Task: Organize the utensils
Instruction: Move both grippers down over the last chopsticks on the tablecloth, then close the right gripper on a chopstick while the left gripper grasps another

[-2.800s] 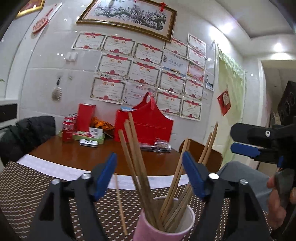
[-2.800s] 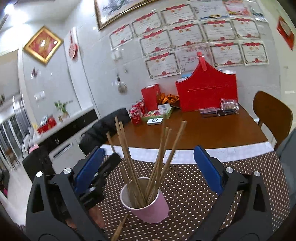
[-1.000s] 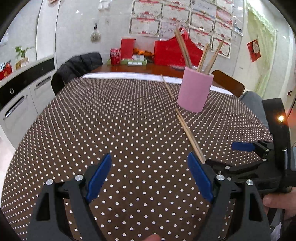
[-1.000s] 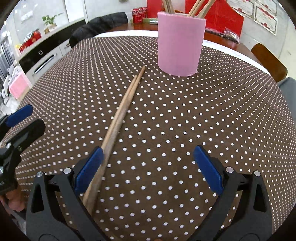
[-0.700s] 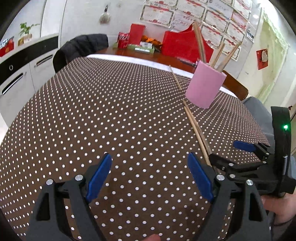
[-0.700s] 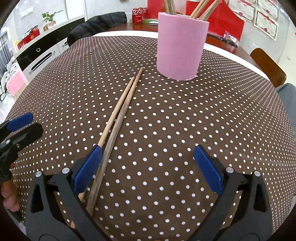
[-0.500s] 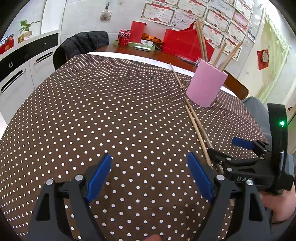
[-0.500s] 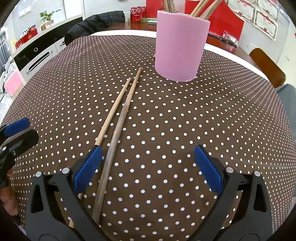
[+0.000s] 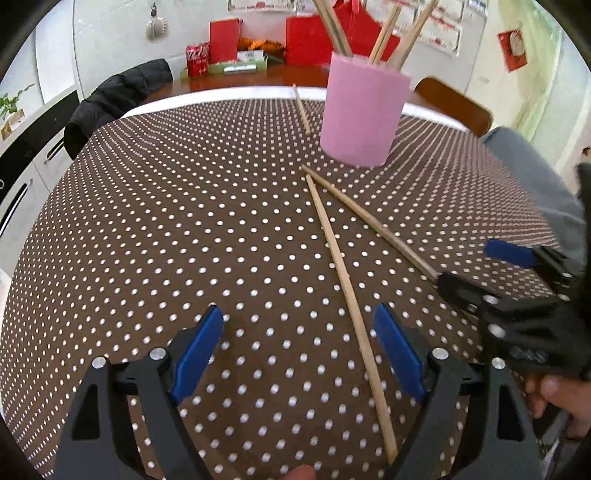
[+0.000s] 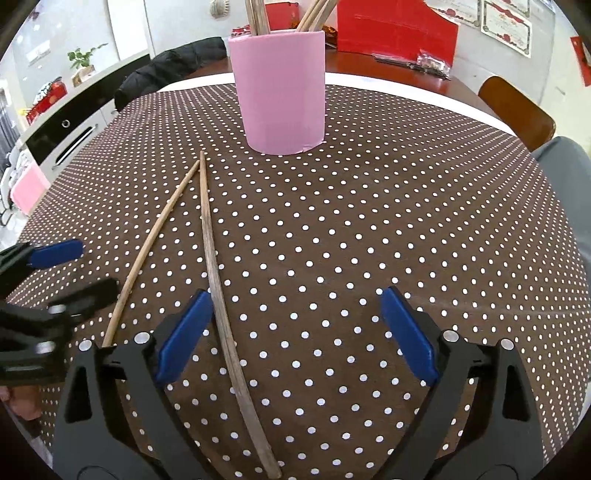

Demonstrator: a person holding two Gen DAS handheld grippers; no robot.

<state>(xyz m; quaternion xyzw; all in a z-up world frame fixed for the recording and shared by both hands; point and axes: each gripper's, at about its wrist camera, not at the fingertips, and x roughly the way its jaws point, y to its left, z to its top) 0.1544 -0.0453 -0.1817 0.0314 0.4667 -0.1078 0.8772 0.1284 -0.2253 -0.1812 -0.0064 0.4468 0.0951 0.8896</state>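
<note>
A pink cup (image 9: 364, 118) holding several wooden chopsticks stands on the dotted brown tablecloth; it also shows in the right wrist view (image 10: 281, 92). Two loose chopsticks lie in a V in front of it. One (image 9: 347, 291) runs between the fingers of my open, empty left gripper (image 9: 301, 349). The other (image 9: 369, 223) reaches toward my right gripper (image 9: 480, 269). In the right wrist view the darker chopstick (image 10: 221, 295) lies between the fingers of my open right gripper (image 10: 295, 328), near its left pad; the lighter chopstick (image 10: 151, 247) lies further left, by the left gripper (image 10: 70, 269).
A third chopstick (image 9: 301, 109) lies beyond the cup to its left. At the back of the table stand red bags (image 9: 317, 35), a red can (image 9: 197, 59) and boxes. A chair with a black jacket (image 9: 118, 92) is at the left, a wooden chair (image 10: 517, 110) at the right.
Both grippers have come down from above the cup to low over the cloth and moved toward the loose chopsticks. The two chopsticks now lie spread in a V rather than side by side.
</note>
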